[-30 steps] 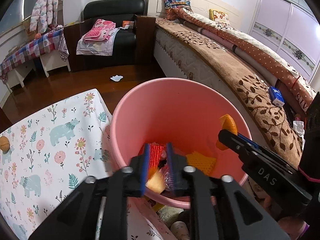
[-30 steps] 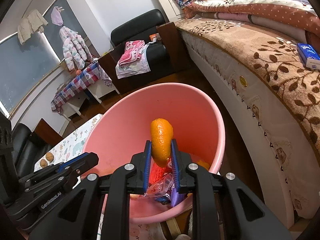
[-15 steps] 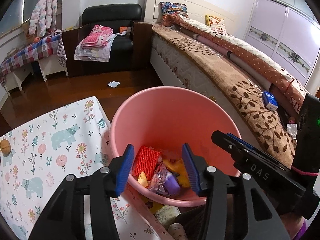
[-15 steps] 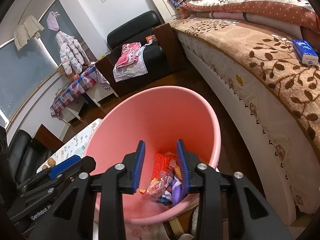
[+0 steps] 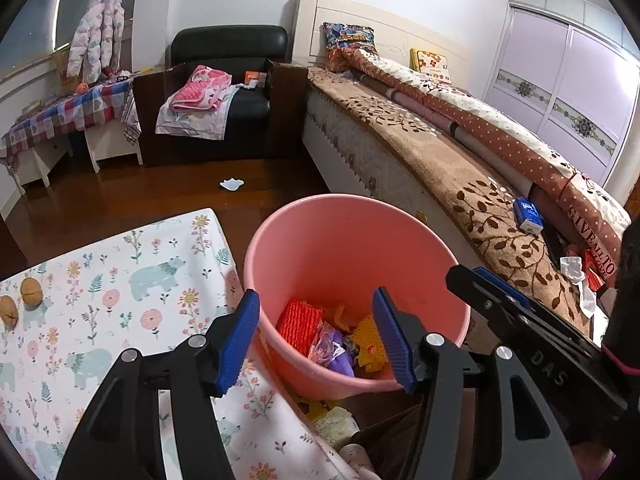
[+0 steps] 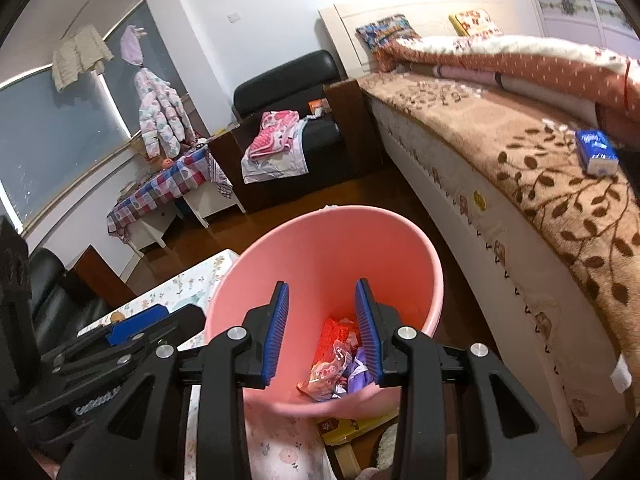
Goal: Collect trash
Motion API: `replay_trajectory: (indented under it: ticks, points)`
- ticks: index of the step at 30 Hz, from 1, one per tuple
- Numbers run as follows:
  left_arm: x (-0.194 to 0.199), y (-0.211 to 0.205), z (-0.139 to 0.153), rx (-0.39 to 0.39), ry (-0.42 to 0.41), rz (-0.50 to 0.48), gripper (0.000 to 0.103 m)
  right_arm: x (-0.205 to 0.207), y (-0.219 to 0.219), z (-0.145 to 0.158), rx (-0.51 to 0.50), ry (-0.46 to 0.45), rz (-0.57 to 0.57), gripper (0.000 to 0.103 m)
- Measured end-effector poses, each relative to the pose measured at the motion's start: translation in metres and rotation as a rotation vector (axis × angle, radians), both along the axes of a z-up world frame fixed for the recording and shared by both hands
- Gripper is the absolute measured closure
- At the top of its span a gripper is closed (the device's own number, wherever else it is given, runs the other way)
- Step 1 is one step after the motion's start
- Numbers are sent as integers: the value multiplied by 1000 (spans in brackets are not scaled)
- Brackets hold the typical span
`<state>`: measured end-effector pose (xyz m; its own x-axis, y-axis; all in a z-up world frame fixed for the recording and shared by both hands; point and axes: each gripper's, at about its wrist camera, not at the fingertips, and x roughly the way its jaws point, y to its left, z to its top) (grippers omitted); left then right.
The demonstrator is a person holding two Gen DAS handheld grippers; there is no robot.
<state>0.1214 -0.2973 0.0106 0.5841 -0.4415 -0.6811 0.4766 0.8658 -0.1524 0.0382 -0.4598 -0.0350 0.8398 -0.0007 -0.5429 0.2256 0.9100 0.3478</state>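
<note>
A pink bucket [image 5: 344, 236] stands beside the table and holds trash: a red mesh piece [image 5: 298, 320], yellow scraps [image 5: 368, 340] and a purple wrapper [image 5: 340, 362]. My left gripper [image 5: 316, 336] is open and empty, above the bucket's near rim. My right gripper [image 6: 322, 332] is open and empty over the same bucket [image 6: 320, 248], where the red mesh piece [image 6: 334, 330] and a wrapper [image 6: 326, 376] show. The right gripper also shows at the right of the left wrist view [image 5: 520, 320].
A table with a floral bear cloth [image 5: 120, 280] is left of the bucket, with two walnuts [image 5: 31, 291] on it. A bed [image 5: 460, 168] runs along the right. A white scrap [image 5: 231, 184] lies on the wooden floor. A black sofa [image 5: 228, 92] stands behind.
Both grippers have opened. The right let go of an orange peel and the left released its piece, both into the bucket. Both grippers have since drawn back and up.
</note>
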Motion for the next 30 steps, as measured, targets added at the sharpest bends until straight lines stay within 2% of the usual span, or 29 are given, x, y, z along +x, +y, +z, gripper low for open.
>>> replay_trajectory:
  ticks: [8, 15, 21, 26, 30]
  points:
    - [-15, 26, 11, -14, -25, 26, 45, -36, 35, 21, -95, -85, -20, 68]
    - [-27, 61, 18, -37, -37, 68, 45, -52, 66, 31, -174, -106, -24, 68]
    - [-38, 89, 22, -48, -63, 107, 45, -58, 89, 33, -190, -96, -27, 68]
    - [-46, 109, 25, -54, -96, 137, 45, -62, 116, 38, -242, -112, 23, 68]
    - [-52, 119, 28, -69, -118, 161, 45, -63, 132, 41, -246, -95, 50, 68]
